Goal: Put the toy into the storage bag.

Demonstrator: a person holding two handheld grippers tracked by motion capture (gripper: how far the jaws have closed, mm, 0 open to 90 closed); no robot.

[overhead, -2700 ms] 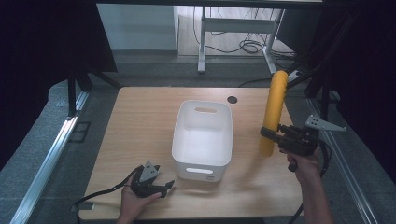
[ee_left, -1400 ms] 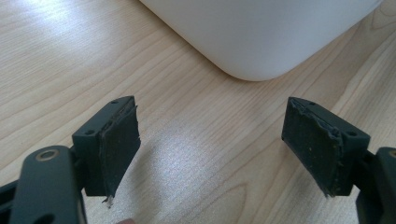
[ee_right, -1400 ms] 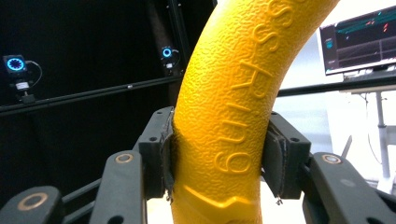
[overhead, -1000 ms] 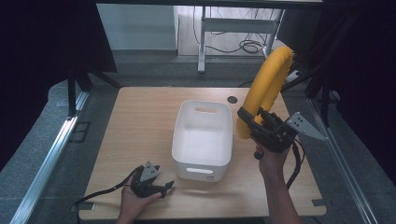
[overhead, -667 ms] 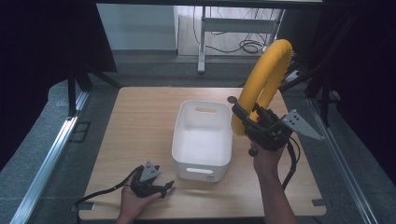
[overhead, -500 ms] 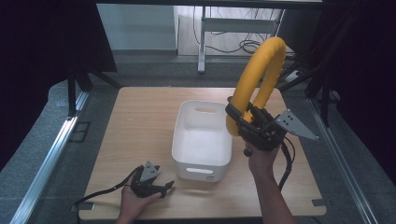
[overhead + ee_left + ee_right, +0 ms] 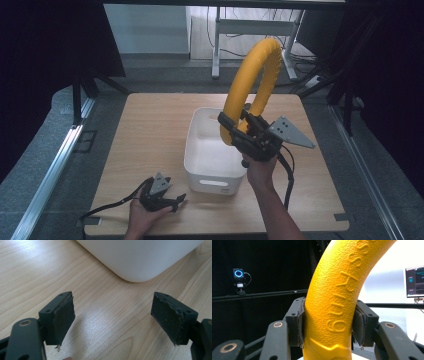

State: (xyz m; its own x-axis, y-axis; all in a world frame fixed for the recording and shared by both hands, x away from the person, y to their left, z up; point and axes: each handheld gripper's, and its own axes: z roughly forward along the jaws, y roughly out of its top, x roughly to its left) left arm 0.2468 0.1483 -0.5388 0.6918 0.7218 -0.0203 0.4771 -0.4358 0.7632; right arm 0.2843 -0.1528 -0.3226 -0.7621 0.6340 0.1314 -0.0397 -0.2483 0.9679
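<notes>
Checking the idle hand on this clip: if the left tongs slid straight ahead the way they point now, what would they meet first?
Probably the white bin: its rounded corner lies ahead of the open left tongs, with bare table between.

Raised lettering runs along the pebbled surface of the yellow foam tube [image 7: 337, 302] in the right gripper view, moulded in the same colour as the tube itself. The lower part reads roughly as "ying" when followed up the curve (the letters lie sideways, and the first stroke could be another character), and further letters above it, possibly several "s" shapes, run off the top edge and cannot be read with confidence.
</notes>
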